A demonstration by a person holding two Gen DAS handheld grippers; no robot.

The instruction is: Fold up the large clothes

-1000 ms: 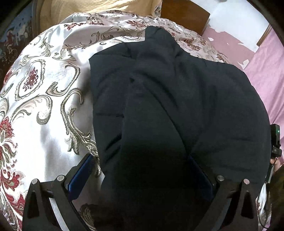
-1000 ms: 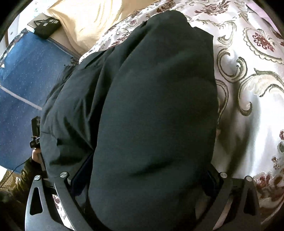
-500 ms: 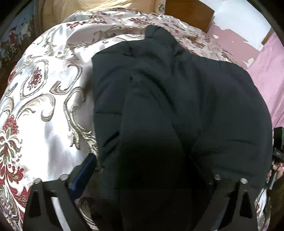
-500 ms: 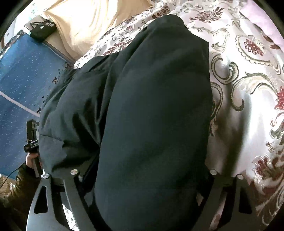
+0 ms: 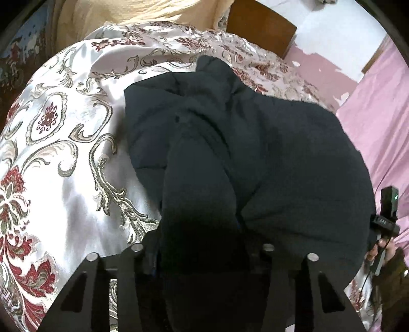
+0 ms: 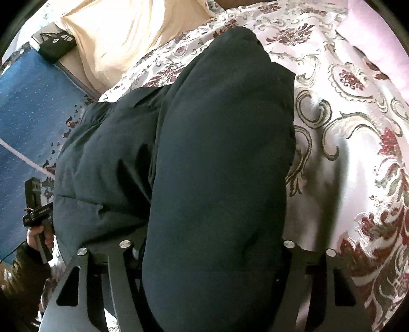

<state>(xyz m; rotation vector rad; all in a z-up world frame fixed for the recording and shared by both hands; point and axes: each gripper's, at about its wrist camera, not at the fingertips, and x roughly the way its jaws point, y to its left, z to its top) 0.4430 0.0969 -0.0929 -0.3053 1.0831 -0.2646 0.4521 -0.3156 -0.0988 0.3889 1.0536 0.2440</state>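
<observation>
A black padded jacket (image 5: 255,158) lies spread on a floral satin bedspread (image 5: 64,153). My left gripper (image 5: 202,245) is low in its view, its jaws closing on a thick raised fold of the jacket that fills the gap between them; the pads are hidden by cloth. In the right wrist view the same jacket (image 6: 219,153) bulges up from the bedspread (image 6: 352,158). My right gripper (image 6: 212,245) is also closing, with a wide puffy fold pressed between its fingers.
A cream pillow (image 5: 143,10) and a wooden headboard (image 5: 260,25) lie beyond the jacket, with pink sheet (image 5: 378,127) to the right. A blue mat (image 6: 30,107) and a black box (image 6: 55,44) sit at the left. A person's hand (image 6: 38,235) holds the other tool.
Both pairs of jaws have narrowed from wide open onto folds of the jacket. The right gripper has lifted slightly, and the cloth between its fingers bunches higher.
</observation>
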